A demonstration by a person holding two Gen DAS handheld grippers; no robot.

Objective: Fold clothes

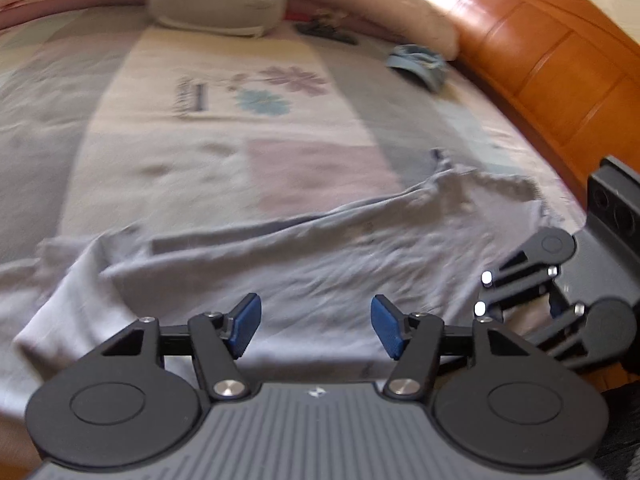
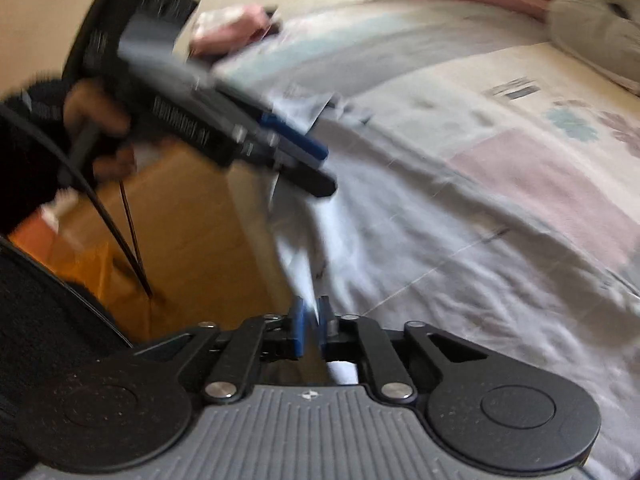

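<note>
Left jaws (image 1: 316,324): blue pads apart, nothing between them, hovering low over the pale lavender-grey cotton garment (image 1: 320,248). The person's hand (image 2: 96,120) grips that tool's handle, seen from the right camera.

Garment: lies spread on the bed with the pastel patchwork sheet (image 1: 180,152), near its front edge. One straight crease runs across the far side and the right end is rumpled. The near edge hangs over the bed front. I cannot tell which part is sleeve or hem; motion blur.

Right jaws (image 2: 310,320): pinched together on a thin edge of the same cloth, which rises taut from the pads toward the bed.

Judgement: the open left jaws fit either taking a second hold or having just let one go, so I name no move for them.

Doing the held fold well:
- Keep the right pinch firm; the fabric looks thin and slippery and could slide out under tension.
- Carry the edge level and low so the layer beneath does not drag.
- Smooth the rumpled right end before any layer lands on it, or the creases get locked in.
- Line the edges up with the existing crease.

Far right: blue crumpled cloth (image 1: 420,66) and orange-brown wooden bed frame (image 1: 540,60), well apart from the work.
</note>
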